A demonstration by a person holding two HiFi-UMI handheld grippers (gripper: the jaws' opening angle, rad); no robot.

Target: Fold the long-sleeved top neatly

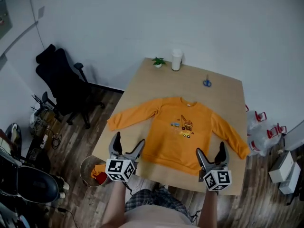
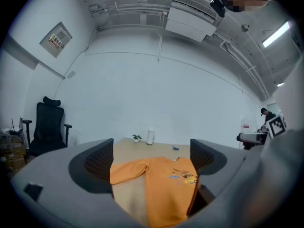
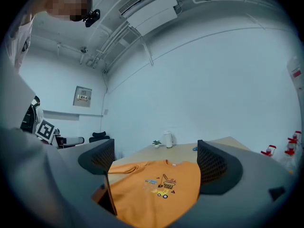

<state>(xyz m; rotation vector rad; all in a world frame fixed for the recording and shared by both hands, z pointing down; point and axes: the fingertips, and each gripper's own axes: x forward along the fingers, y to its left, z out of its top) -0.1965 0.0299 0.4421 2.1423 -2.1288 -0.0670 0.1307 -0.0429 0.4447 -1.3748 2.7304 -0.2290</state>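
An orange long-sleeved top [image 1: 178, 132] with an excavator print lies flat, front up, on the wooden table [image 1: 223, 89], both sleeves spread out to the sides. My left gripper [image 1: 127, 147] hovers open just above the top's near left hem corner. Over the near right hem, my right gripper [image 1: 209, 155] is held open too. Neither holds anything. Through the left gripper view the top [image 2: 166, 184] and its left sleeve show between the jaws. The right gripper view shows the print side of the top [image 3: 156, 189] between its jaws.
At the table's far edge stand a small potted plant [image 1: 158, 61] and a white cylinder [image 1: 176, 60]; blue scissors [image 1: 207, 82] lie nearby. A black office chair [image 1: 64, 82] stands left. A bin [image 1: 93, 171] sits by the near left corner. Bags [image 1: 263, 132] lie on the floor right.
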